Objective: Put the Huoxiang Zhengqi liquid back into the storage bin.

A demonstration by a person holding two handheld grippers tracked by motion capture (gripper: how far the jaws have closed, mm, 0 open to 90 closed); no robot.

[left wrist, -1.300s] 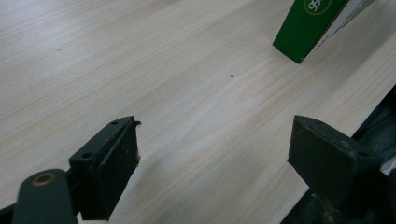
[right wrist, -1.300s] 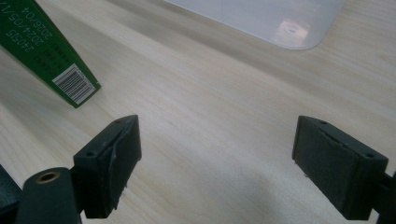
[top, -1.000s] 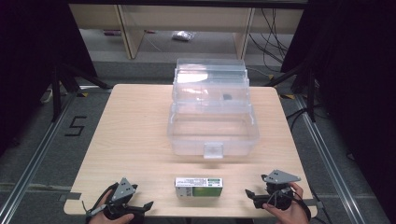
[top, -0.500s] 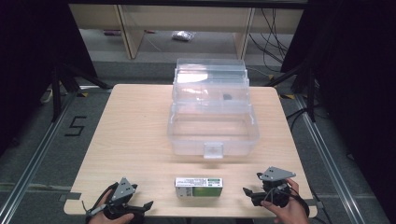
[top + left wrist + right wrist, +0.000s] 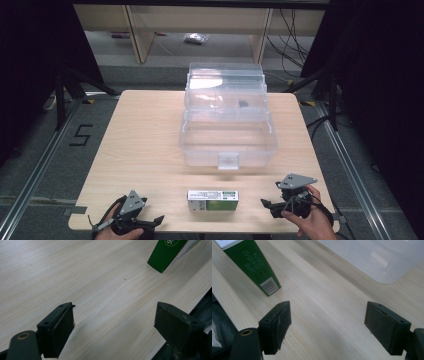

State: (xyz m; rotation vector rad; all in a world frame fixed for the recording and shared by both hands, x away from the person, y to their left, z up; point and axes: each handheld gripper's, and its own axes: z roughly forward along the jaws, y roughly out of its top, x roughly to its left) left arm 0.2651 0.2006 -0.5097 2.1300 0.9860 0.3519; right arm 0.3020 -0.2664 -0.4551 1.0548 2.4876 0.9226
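A small green and white carton [image 5: 213,200] lies flat near the table's front edge, between my two grippers. My left gripper [image 5: 158,220] rests at the front left, open, its jaws pointing right toward the carton. In the left gripper view, the left gripper [image 5: 113,322] has bare wood between its jaws and the carton's [image 5: 170,252] green corner is ahead. My right gripper [image 5: 266,204] sits at the front right, pointing left at the carton. In the right gripper view, the right gripper's [image 5: 328,320] jaws have just been opening with nothing between them. The carton [image 5: 252,262] lies ahead to their left.
A clear plastic storage box [image 5: 227,120] with its lid raised stands at the middle of the wooden table [image 5: 145,140], its front latch facing the carton. Its rounded corner [image 5: 374,257] shows in the right gripper view. Shelving and cables lie beyond the far edge.
My right gripper has shifted slightly left toward the carton. The left gripper, the carton and the clear box have stayed where they were.
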